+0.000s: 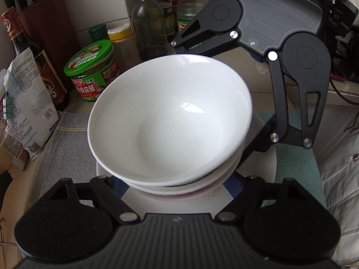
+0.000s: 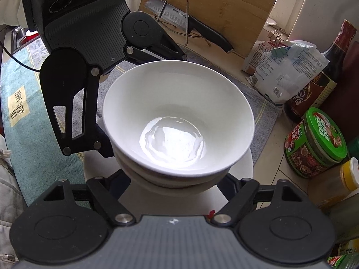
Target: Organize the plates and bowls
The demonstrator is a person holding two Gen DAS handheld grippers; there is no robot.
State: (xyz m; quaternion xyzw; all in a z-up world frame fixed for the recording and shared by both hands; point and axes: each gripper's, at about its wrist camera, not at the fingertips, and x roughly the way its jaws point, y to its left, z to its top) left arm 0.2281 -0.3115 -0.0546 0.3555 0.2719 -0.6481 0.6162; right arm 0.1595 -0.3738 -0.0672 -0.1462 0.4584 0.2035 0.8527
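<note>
White bowl stack (image 1: 170,121) sits on the plate (image 1: 267,168) on the cloth (image 1: 67,148); you've got left gripper (image 1: 177,188) and right gripper (image 2: 177,186) spread wide, flanking its base from opposite sides, likely for a two-sided lift.

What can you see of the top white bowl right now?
The top white bowl is glossy, ceramic-looking and empty. It sits upright, slightly tilted, nested in a stack of bowls on a white plate. The left gripper and right gripper straddle the stack from opposite sides; whether their fingers touch it is hidden.
</note>
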